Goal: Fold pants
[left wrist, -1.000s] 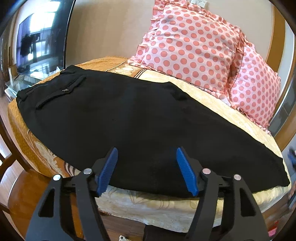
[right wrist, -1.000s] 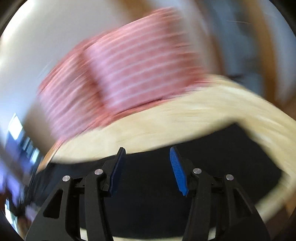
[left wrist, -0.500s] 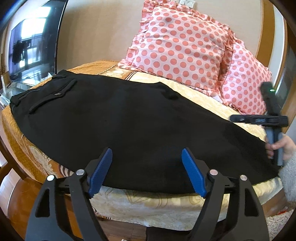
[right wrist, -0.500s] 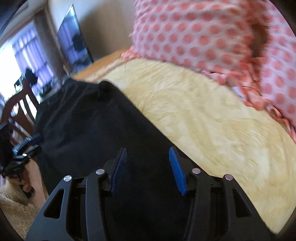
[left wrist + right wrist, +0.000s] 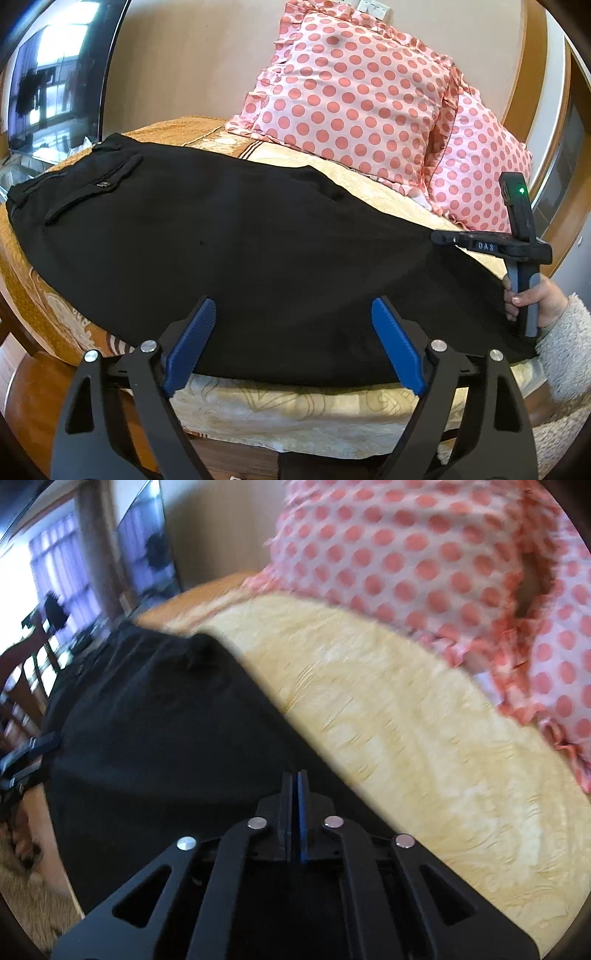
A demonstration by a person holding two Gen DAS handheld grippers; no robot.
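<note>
Black pants (image 5: 240,240) lie flat along the yellow bed (image 5: 295,410), folded lengthwise, waistband and back pocket at the left, leg ends at the right. My left gripper (image 5: 291,343) is open and empty, hovering at the pants' near edge around the middle. My right gripper (image 5: 294,786) has its blue pads pressed together over the leg end of the pants (image 5: 155,746); whether cloth is pinched between them does not show. It also shows in the left wrist view (image 5: 439,238), held by a hand at the far right.
Two pink polka-dot pillows (image 5: 354,92) lean on the wall behind the bed. A TV screen (image 5: 55,81) stands at the far left. A wooden chair (image 5: 33,398) is at the bed's near left corner. Carpet (image 5: 26,897) lies below the bed's end.
My right gripper swung in over the leg end of the pants and its jaws closed. My left gripper stayed open at the near edge, shifting only slightly.
</note>
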